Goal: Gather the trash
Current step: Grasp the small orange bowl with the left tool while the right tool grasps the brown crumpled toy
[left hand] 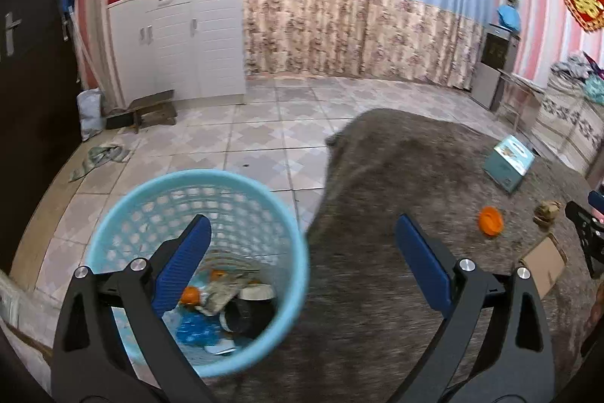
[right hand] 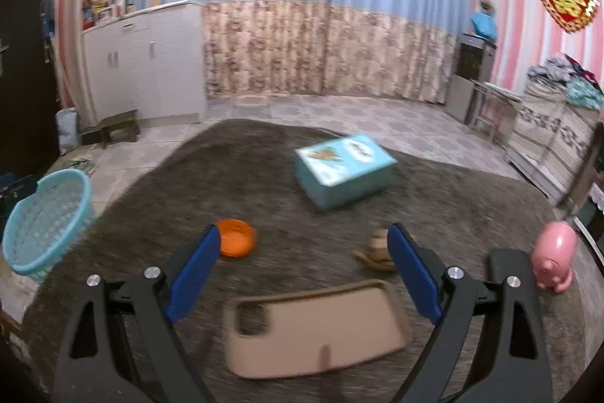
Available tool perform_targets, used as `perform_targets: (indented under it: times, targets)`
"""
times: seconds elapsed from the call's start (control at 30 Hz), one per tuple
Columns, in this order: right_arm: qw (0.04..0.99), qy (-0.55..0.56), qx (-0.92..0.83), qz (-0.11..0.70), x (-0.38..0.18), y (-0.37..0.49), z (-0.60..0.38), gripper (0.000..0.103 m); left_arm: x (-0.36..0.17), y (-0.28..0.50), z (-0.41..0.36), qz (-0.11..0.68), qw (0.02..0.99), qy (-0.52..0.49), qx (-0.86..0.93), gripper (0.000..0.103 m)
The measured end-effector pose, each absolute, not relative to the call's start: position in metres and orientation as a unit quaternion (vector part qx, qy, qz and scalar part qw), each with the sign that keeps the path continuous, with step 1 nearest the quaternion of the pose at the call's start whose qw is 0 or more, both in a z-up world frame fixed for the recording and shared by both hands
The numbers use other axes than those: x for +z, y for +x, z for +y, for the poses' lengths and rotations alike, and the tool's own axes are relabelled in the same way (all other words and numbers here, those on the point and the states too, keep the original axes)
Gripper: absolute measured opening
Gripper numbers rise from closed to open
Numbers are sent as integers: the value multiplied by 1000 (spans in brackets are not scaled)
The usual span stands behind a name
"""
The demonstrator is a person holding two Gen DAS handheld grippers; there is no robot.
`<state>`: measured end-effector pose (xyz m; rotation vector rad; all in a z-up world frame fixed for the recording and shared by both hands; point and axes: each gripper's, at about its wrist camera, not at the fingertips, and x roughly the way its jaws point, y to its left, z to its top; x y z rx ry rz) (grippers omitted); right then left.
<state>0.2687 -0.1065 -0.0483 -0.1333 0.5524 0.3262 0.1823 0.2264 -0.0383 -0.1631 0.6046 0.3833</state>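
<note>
Left hand-held gripper empty | basket: mixed trash

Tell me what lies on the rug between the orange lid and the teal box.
Nothing: between the orange lid and teal box only bare rug shows, in the right wrist view.

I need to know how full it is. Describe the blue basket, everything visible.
The basket is round, light blue plastic with latticed walls and a solid rim. It stands upright on the tiled floor, right at the grey rug's edge. Trash covers its bottom only: orange, blue, black and pale pieces. The rest is empty. Nothing grips it.
</note>
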Motion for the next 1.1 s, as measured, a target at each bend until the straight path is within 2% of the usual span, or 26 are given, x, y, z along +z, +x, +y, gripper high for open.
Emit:
perform_targets:
  times: [0.33,0.8,0.9,0.93,0.97,1.0,1.03,1.07,1.1]
  targets:
    - [951,-42,99,290,-71,290,-181,88,-63,223,170,317,936,-73,136,97]
    - [945,-30,57,320,-102,314,-221,88,-100,316,80,355,934,-31,32,96]
    - [944,-24,59,322,-105,318,-222,88,-104,331,69,370,929,-19,17,90]
    - [944,-24,60,323,-106,320,-221,88,-108,336,64,377,926,-13,13,80]
    - [944,-25,61,324,-107,321,-220,88,-112,342,60,389,921,-5,7,75]
    - [943,-27,63,325,-107,322,-217,88,-116,345,57,400,916,-2,2,61]
    - [943,-28,66,325,-107,323,-214,88,-119,348,55,411,912,1,0,52]
    - [943,-30,70,325,-106,325,-212,88,-119,348,55,411,912,1,2,51]
    - [942,-32,76,324,-106,326,-207,88,-116,346,57,406,914,-7,-1,44]
